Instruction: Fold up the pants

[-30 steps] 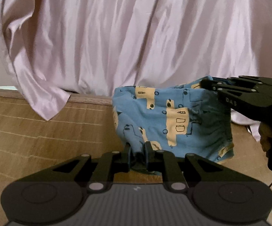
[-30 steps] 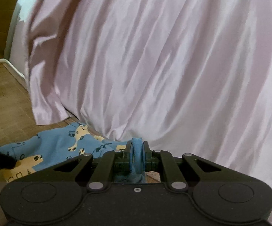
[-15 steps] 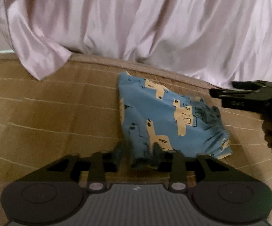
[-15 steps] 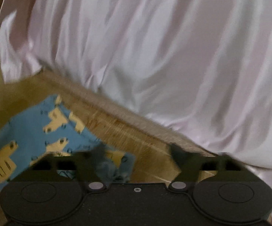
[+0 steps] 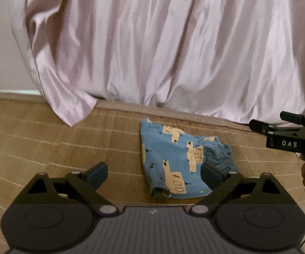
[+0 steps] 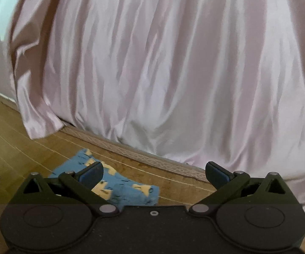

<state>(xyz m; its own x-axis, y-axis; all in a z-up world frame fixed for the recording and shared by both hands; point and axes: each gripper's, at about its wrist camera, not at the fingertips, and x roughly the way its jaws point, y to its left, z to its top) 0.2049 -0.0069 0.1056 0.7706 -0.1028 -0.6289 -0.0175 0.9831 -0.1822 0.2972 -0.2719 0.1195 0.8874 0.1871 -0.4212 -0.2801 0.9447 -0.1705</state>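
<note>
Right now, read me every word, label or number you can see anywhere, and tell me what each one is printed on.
"DAS" in white letters, on the black body of the right gripper, seen from the left wrist view.
A small pale mark on the left gripper housing: too small to read.
The blue shorts carry printed yellow vehicle shapes but no legible text.
Nothing readable in the right wrist view.

The pants [image 5: 174, 160] are small, of blue cloth printed with cream-yellow vehicle shapes outlined in dark lines. They lie folded into a compact, roughly rectangular bundle, flat on a woven tan mat [image 5: 46, 144]. The gathered waistband bunches in dark blue wrinkles along the right edge, and the near left corner curls up slightly. In the right wrist view the bundle [image 6: 122, 185] lies low and flat.
</note>
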